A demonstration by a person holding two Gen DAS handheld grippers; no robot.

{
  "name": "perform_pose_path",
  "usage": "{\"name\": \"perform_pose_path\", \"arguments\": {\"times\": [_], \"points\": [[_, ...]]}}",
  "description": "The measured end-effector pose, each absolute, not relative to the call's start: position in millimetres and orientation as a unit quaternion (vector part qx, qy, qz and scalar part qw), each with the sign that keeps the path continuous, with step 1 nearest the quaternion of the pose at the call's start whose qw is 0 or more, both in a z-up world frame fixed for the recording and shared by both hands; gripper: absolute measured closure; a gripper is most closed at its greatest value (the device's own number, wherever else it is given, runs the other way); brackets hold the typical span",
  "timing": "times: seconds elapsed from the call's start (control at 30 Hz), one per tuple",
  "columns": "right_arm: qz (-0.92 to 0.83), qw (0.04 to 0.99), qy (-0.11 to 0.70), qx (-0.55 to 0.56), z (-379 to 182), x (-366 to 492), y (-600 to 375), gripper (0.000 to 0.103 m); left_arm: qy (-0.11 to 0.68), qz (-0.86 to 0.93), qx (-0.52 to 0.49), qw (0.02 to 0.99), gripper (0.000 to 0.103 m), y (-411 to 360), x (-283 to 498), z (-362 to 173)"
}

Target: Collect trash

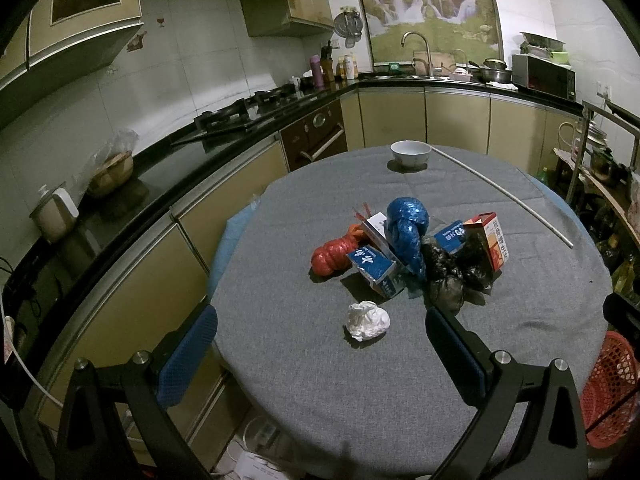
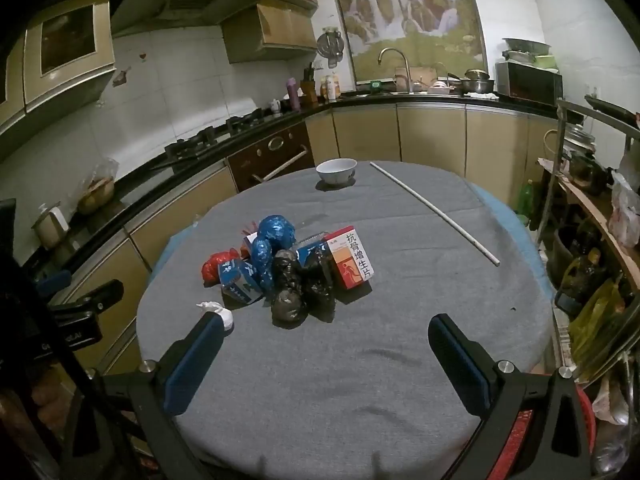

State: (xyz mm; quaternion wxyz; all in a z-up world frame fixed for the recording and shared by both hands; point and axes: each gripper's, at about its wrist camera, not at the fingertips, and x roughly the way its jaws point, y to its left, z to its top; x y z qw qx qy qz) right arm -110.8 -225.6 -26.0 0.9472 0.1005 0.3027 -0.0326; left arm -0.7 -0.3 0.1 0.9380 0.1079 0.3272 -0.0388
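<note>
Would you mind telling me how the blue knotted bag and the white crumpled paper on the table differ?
The blue knotted bag is shiny plastic, tied in a knot; the white crumpled paper is a matte, loose wad. The blue knotted bag is taller and leans within the trash pile against the cartons; the white crumpled paper is smaller, low, and lies apart, nearer the open left gripper. Both rest on the grey tablecloth, ungrasped.

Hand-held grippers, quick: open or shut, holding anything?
Left hand-held gripper: open, holding nothing.
Right hand-held gripper: open, holding nothing.
</note>
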Motion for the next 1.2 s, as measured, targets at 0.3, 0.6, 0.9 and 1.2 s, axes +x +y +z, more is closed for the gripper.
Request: {"name": "perform_pose_path", "arguments": {"times": [0.3,0.6,0.9,1.2], "points": [[-0.031,0.947,0.303,0.102,-26.8,-110.2,-225.0,0.000,0.325,-0.040,0.107,0.939,0.000,4.0,2.6,-5.2],[-0.026,0.948,0.301,0.100,-27.1,-106.4,-221.3,0.000,0.329,-0.039,0.106,0.937,0.000,5.5,4.2,-7.8],[-0.015,0.944,0.311,0.108,-34.9,-89.9,-220.2,0.000,0.372,-0.045,0.093,0.922,0.000,13.6,23.4,-23.7],[0.005,0.924,0.344,0.165,-76.8,-41.0,-246.4,0.000,0.454,-0.046,0.058,0.888,0.000,42.7,75.4,-80.4]]}}
